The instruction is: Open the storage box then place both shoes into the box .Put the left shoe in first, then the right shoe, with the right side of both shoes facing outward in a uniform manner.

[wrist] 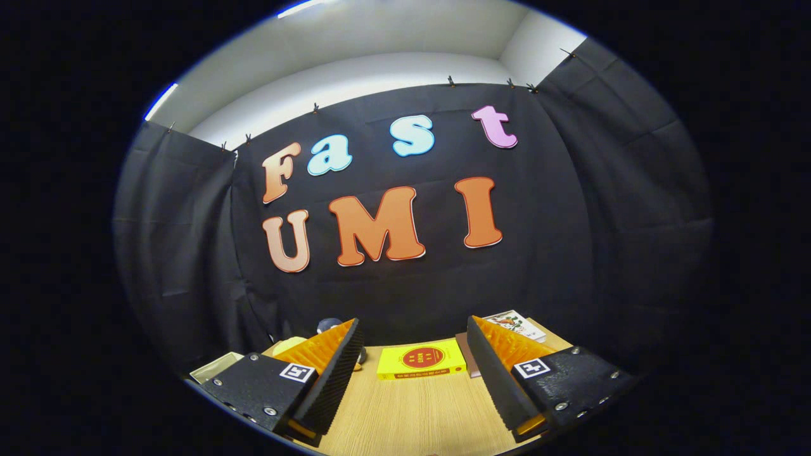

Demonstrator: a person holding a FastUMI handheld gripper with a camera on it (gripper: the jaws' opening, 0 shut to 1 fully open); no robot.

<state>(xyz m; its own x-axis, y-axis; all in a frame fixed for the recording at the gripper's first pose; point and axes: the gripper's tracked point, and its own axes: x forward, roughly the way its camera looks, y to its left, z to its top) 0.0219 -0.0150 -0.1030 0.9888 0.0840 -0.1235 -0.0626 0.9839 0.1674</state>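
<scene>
The claw (415, 373) stands wide, its two fingers (329, 373) spread apart over a pale wooden surface (412, 411) with nothing between them. Each finger carries a small square marker on its base. Just ahead of the fingers, in the gap between their tips, a flat yellow box (421, 362) with a round red emblem on its lid lies on the surface, lid shut, so what it holds cannot be told. Beside it, behind the right finger, a thin brownish slab (467, 362) shows partly, and beyond that a white card or book (516, 324) with a coloured picture lies near the far edge of the surface. Behind the left finger a dark rounded thing (328, 325) and a pale yellow thing (288, 345) peek out, too hidden to name; they may be shoes, but that cannot be told. Left of the left finger's base a light, open-looking tray corner (212, 368) shows. The black cloth wall (602, 221) rises behind the surface.
</scene>
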